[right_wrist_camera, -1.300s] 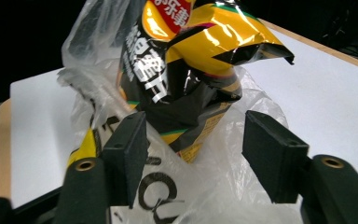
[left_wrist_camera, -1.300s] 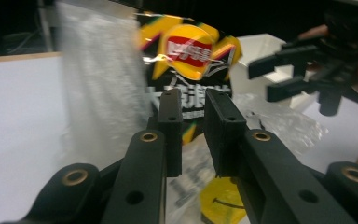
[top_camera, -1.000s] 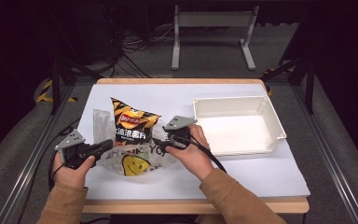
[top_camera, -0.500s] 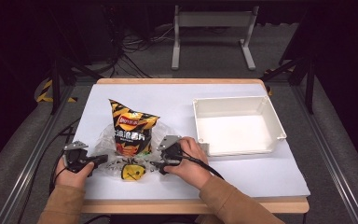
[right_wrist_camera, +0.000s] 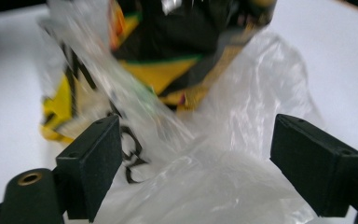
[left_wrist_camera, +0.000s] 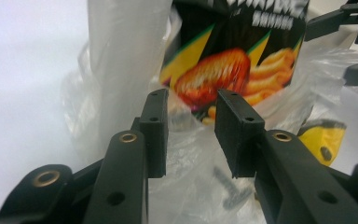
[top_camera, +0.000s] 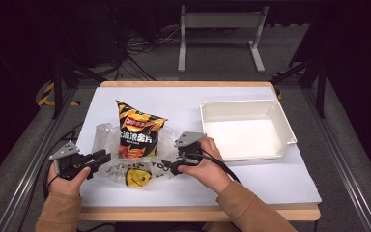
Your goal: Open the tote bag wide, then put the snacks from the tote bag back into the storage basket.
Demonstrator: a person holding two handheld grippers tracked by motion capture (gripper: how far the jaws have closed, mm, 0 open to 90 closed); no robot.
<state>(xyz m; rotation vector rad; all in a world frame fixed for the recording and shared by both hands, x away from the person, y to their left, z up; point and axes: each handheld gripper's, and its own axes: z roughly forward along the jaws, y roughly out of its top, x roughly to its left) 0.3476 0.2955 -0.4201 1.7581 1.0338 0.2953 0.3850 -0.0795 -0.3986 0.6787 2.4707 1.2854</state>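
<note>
At lower centre of the high view, the black-and-orange foil crisp packet [top_camera: 137, 133] stands in the crinkled clear plastic bag [top_camera: 125, 169], flanked by left gripper [top_camera: 100, 157], jaws just parting, and right gripper [top_camera: 168, 167], jaws wide, apparently releasing it.

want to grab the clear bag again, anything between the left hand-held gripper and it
Nothing visible does. The left hand-held gripper has just been opening, and the clear plastic bag already lies between its open jaws, with the chip packet standing inside the bag just behind.
</note>
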